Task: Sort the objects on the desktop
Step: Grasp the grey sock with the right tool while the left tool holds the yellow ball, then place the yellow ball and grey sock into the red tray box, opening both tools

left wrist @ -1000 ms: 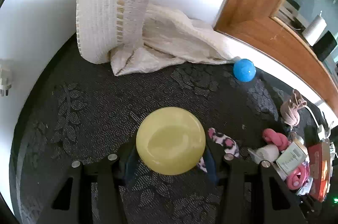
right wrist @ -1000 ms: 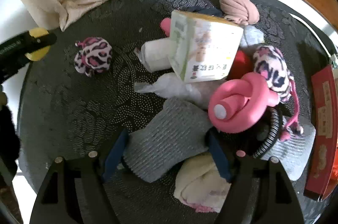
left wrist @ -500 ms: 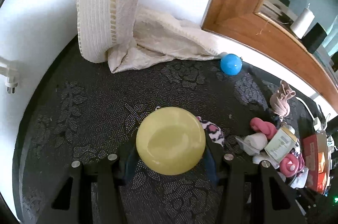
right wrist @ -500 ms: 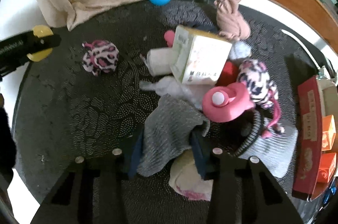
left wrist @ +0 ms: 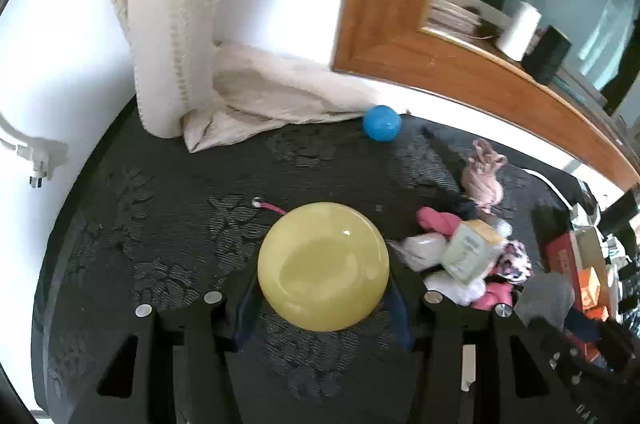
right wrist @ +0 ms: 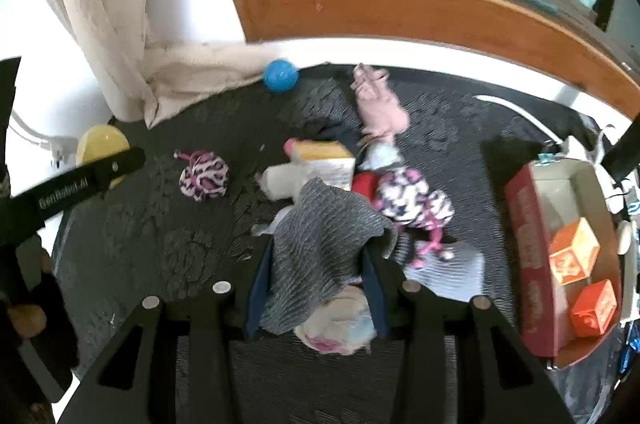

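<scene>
Left gripper (left wrist: 323, 288): jaws clamped on a yellow ball (left wrist: 323, 266), one finger on each side, held above the dark patterned tabletop (left wrist: 168, 224).
Right gripper (right wrist: 316, 284): jaws clamped on a grey ribbed cloth (right wrist: 320, 248), which is lifted and drapes down between the fingers over the pile.
Yellow ball, right view: seen at far left (right wrist: 102, 144), partly behind the black left gripper body.
Blue ball (left wrist: 382, 123): on the tabletop at the far edge, touching the hem of the cream curtain (left wrist: 256, 100).
Leopard-print bundle (right wrist: 204, 174): alone on the tabletop, left of the pile, well apart from the blue ball.
Pile: a small carton (right wrist: 326, 162) with a yellow top, a white roll (right wrist: 280, 180) just left of it, a second leopard-print bundle (right wrist: 412, 200) on its right, a red item (right wrist: 364, 184) between them.
Pink cloth (right wrist: 378, 108): bunched on the far side of the pile.
Pale bundle (right wrist: 336, 328): directly under the hanging grey cloth, near the right gripper.
Red box (right wrist: 532, 256): at the right, open, with two orange cubes (right wrist: 574, 250) inside.
Backdrop: wooden frame (right wrist: 360, 4) along the far side.
</scene>
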Motion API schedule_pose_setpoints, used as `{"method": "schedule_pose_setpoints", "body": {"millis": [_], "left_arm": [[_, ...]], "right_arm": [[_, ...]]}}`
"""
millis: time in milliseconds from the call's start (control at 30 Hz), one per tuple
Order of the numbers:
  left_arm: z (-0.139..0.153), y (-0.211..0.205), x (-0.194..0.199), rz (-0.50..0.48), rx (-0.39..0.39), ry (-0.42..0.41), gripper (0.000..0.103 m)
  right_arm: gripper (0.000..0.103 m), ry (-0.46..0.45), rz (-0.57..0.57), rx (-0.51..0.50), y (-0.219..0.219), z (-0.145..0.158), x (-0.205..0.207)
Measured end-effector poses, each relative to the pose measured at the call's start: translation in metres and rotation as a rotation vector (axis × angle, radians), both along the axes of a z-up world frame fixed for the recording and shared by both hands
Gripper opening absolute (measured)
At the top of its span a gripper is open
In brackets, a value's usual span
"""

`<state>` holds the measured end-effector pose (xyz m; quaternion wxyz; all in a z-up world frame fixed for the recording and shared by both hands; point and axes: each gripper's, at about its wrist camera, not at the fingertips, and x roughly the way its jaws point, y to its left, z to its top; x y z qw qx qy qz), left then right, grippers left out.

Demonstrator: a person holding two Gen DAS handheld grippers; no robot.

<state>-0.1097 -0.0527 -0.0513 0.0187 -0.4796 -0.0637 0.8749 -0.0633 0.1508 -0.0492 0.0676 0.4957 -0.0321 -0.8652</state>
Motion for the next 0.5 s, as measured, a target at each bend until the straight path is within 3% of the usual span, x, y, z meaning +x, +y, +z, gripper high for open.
{"method": "schedule_pose_setpoints", "body": {"millis": [500], "left_arm": [[0.034, 0.108, 0.030, -0.141, -0.009, 0.047, 0.055]], "right_arm": [[0.046, 0.116, -0.159, -0.001, 0.105, 0.047, 0.042]]}}
